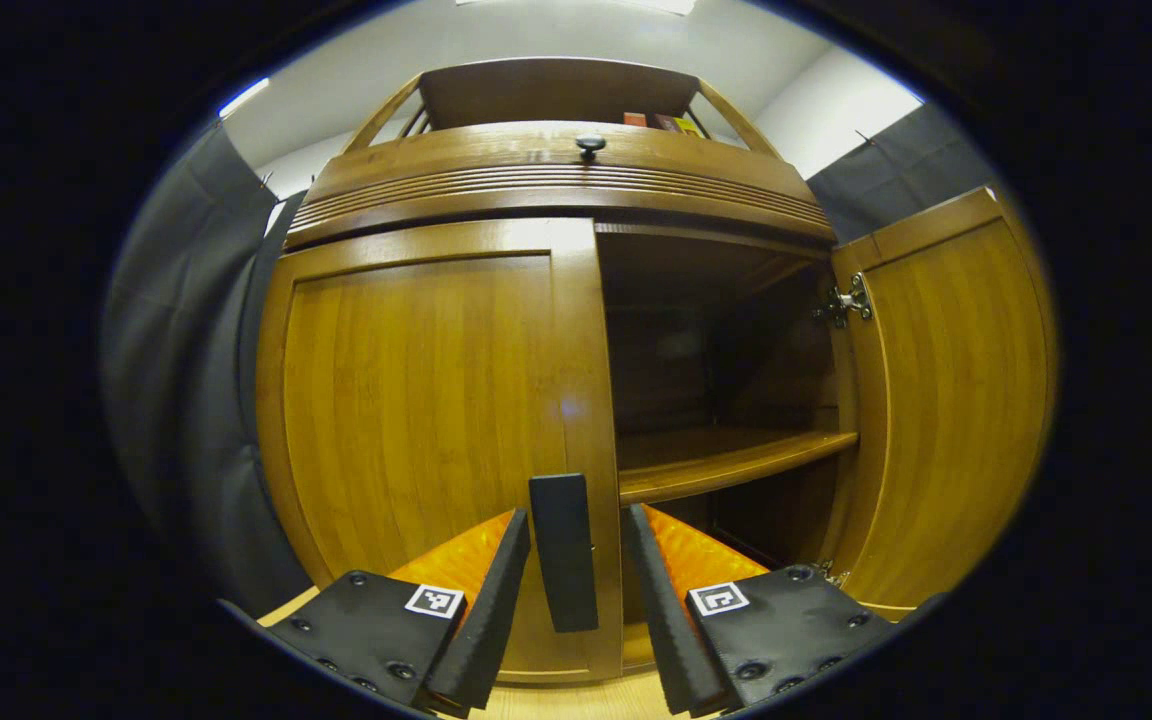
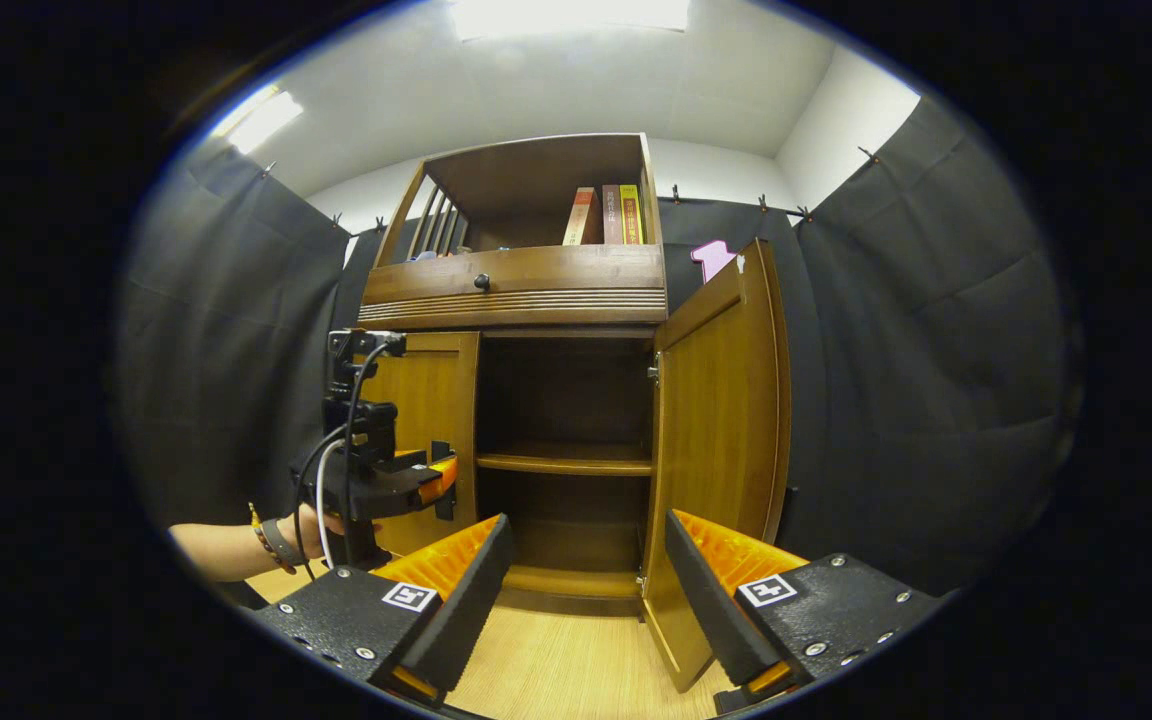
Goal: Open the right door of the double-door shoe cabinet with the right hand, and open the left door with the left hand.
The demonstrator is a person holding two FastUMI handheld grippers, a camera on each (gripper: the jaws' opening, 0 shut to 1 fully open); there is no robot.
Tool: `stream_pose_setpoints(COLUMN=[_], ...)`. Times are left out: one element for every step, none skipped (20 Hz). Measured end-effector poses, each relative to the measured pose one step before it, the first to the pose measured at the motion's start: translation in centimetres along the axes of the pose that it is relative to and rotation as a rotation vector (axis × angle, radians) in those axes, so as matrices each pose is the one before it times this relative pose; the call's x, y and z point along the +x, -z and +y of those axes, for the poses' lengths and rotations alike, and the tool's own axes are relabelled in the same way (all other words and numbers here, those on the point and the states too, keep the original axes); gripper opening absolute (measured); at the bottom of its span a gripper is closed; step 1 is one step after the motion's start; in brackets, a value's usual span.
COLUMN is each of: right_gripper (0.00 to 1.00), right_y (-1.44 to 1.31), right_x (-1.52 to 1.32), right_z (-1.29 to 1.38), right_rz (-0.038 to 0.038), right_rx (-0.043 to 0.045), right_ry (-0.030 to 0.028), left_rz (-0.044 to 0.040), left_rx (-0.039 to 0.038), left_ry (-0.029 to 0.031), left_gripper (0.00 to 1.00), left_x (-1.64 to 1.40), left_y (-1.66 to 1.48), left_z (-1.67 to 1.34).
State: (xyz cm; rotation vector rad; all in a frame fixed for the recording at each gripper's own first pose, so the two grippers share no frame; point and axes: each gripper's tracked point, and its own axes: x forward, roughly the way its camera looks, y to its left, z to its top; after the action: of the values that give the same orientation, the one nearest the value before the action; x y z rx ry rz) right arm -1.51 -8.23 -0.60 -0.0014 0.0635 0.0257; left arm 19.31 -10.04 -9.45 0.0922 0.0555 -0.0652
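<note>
Right door [image 2: 721, 440] swung wide, left door [image 1: 426, 420] closed, left tool [image 1: 573, 590] spread around handle [image 1: 563, 550], right tool [image 2: 586, 590] spread.

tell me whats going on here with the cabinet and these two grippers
A person is opening a double-door shoe cabinet with a gripper in each hand. The right door already stands swung wide open, showing a bare shelf inside. The right gripper is open and held back from the cabinet, gripping nothing. The left door is closed; the left gripper is open, its fingers either side of the dark handle on that door's edge, not yet clamped.
</note>
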Motion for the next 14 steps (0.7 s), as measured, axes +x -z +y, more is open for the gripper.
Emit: stream_pose_setpoints(right_gripper=[0.94,0.94,0.94,0.94,0.94,0.94,0.94,0.94,0.94,0.94,0.94,0.94,0.94,0.94], right_y=[0.097,0.121,0.011,-0.036,-0.029,-0.105,0.073,0.12,0.091,0.078,0.128,0.197,0.31,0.185], right_x=[-0.125,-0.028,-0.106,0.061,-0.01,-0.057,-0.101,-0.031,0.007,0.029,-0.001,0.103,0.075,0.111], right_z=[0.098,0.153,-0.03,-0.03,-0.071,-0.103,0.021,0.114,0.037,-0.05,-0.126,-0.044,-0.029,0.138], right_rz=[0.00341,0.0027,0.00029,0.00134,-0.00204,-0.0005,0.00197,0.00222,0.00099,0.00245,0.00262,0.00444,0.00705,0.0055], right_rx=[0.00596,0.00217,-0.00176,-0.00575,-0.00503,-0.00366,-0.00196,-0.00087,-0.00332,-0.0065,-0.0077,-0.00757,-0.00593,-0.00176], right_ry=[-0.00696,-0.00435,-0.00168,-0.00169,0.00041,0.00028,-0.0016,-0.00287,-0.00253,-0.00012,0.00213,0.00258,0.00101,-0.00218], left_rz=[0.01091,0.01354,0.00761,0.01936,0.0239,0.02301,0.0168,0.01212,0.00838,-0.0033,-0.00799,-0.00293,-0.0067,-0.0125], left_rx=[0.01087,-0.00127,-0.00788,-0.01711,-0.02045,-0.0185,-0.02161,-0.02513,-0.02288,-0.03333,-0.01003,0.00958,0.02644,0.03179], left_ry=[-0.00613,-0.01181,-0.01834,-0.00957,-0.00721,-0.01236,-0.011,-0.00413,-0.00667,0.03226,0.00889,0.00564,0.00272,-0.00118], left_gripper=[0.69,0.69,0.7,0.76,0.82,0.82,0.82,0.72,0.72,0.72,0.74,0.76,0.77,0.82], left_x=[0.177,0.285,0.594,0.445,0.558,0.631,0.531,0.307,0.275,-0.035,0.001,-0.165,-0.28,-0.186], left_y=[0.368,0.439,0.164,0.424,0.548,0.637,0.381,0.338,0.281,-0.095,-0.183,-0.177,0.201,-0.376], left_z=[-0.25,0.143,0.368,0.208,0.386,0.589,0.528,0.416,0.501,-0.516,0.123,0.108,-0.12,-0.821])
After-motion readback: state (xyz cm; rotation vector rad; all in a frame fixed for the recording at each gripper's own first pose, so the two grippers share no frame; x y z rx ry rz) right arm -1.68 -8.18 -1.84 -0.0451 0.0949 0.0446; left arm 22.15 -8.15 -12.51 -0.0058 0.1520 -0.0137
